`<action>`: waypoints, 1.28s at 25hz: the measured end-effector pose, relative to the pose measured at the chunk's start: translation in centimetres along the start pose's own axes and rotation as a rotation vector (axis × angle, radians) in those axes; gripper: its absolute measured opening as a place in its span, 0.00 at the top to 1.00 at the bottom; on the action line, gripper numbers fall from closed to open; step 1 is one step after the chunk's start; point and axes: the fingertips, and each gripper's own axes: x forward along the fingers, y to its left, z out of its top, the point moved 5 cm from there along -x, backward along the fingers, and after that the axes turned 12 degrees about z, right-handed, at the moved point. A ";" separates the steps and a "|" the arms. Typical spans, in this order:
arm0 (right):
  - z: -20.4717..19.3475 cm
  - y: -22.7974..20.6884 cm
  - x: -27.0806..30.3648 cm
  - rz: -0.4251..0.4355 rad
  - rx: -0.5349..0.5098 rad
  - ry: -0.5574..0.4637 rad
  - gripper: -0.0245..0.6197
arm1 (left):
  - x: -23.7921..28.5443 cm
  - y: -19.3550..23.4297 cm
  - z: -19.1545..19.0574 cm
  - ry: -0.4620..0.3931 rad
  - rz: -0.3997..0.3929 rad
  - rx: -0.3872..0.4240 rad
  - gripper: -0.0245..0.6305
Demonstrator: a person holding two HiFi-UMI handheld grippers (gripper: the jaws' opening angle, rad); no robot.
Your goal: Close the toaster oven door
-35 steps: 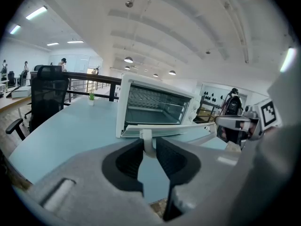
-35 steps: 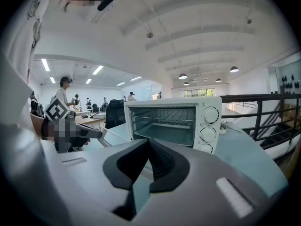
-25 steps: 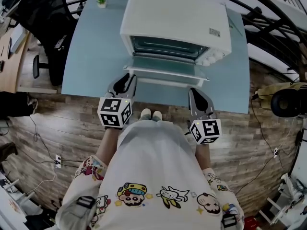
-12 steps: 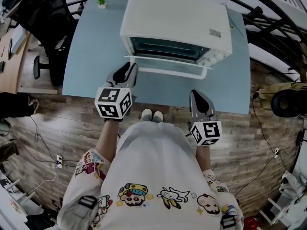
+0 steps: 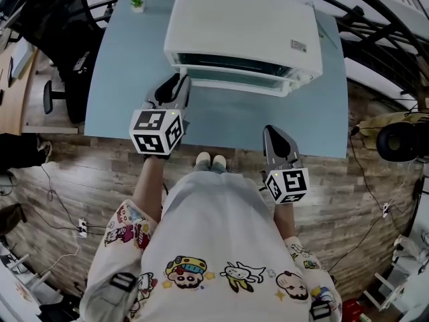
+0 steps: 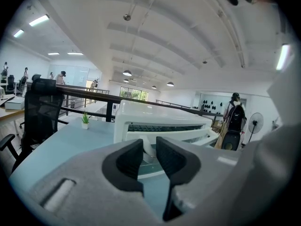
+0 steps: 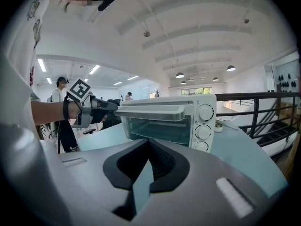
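Pointing outward near level, door (image 7: 150, 112) spans left-right, apparently in left tool (image 7: 109, 106).

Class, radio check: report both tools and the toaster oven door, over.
Left tool clamped on toaster oven door, left end. Right tool shut, empty, held back at table edge. Door nearly up, not yet shut. Nothing in its way.

The toaster oven (image 5: 244, 25) sits toward the back of the table (image 5: 127, 92). A potted plant (image 5: 136, 1) stands at its back left corner, and a chair (image 5: 57, 25) is to its left. The left gripper (image 5: 179, 81) is at the left end of the door (image 5: 241, 82).
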 end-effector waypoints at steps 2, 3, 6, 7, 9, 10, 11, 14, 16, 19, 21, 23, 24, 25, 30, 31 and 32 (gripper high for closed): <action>0.0 -0.1 0.0 -0.005 0.001 -0.001 0.95 | 0.5 0.0 0.4 -0.007 0.004 0.010 0.83; 0.1 -0.2 0.0 -0.007 0.002 -0.001 0.95 | 0.7 0.0 0.6 -0.010 0.008 0.015 0.84; 0.1 -0.4 -0.1 -0.014 0.005 0.002 0.95 | 1.3 0.1 1.2 -0.017 0.015 0.018 0.84; 0.0 -0.4 -0.1 -0.016 0.006 0.003 0.95 | 1.5 0.1 1.3 -0.018 0.016 0.017 0.84; 0.0 -0.5 -0.2 -0.020 0.008 0.005 0.95 | 1.8 0.1 1.6 -0.019 0.018 0.016 0.84; 0.0 -0.6 -0.3 -0.020 0.009 0.005 0.95 | 1.9 0.1 1.7 -0.019 0.019 0.016 0.84; -0.1 -0.6 -0.3 -0.020 0.010 0.005 0.95 | 2.0 0.1 1.7 -0.021 0.020 0.015 0.84; -0.1 -0.6 -0.3 -0.019 0.011 0.005 0.95 | 2.3 0.1 2.0 -0.023 0.023 0.011 0.84; -0.2 -0.6 -0.3 -0.019 0.012 0.007 0.95 | 2.5 0.1 2.1 -0.024 0.026 0.013 0.84; -0.3 -0.7 -0.3 -0.017 0.014 0.011 0.95 | 2.7 0.1 2.2 -0.023 0.029 0.015 0.84; -0.4 -0.8 -0.2 -0.016 0.015 0.014 0.95 | 2.8 0.1 2.3 -0.025 0.032 0.014 0.84; -0.4 -0.8 -0.2 -0.014 0.016 0.016 0.95 | 2.9 0.1 2.3 -0.027 0.032 0.013 0.84; -0.5 -0.8 -0.2 -0.012 0.017 0.015 0.95 | 2.8 0.1 2.3 -0.030 0.031 0.013 0.84; -0.5 -0.8 -0.2 -0.011 0.017 0.015 0.95 | 2.8 0.2 2.3 -0.036 0.032 0.015 0.84; -0.4 -0.9 -0.5 -0.012 0.013 0.010 0.95 | 2.6 0.1 2.3 -0.058 0.053 0.039 0.83; -0.3 -0.9 -0.6 -0.013 0.013 0.009 0.95 | 2.5 0.1 2.3 -0.059 0.055 0.042 0.83; -0.3 -0.9 -0.6 -0.014 0.012 0.007 0.95 | 2.5 0.1 2.4 -0.060 0.056 0.044 0.83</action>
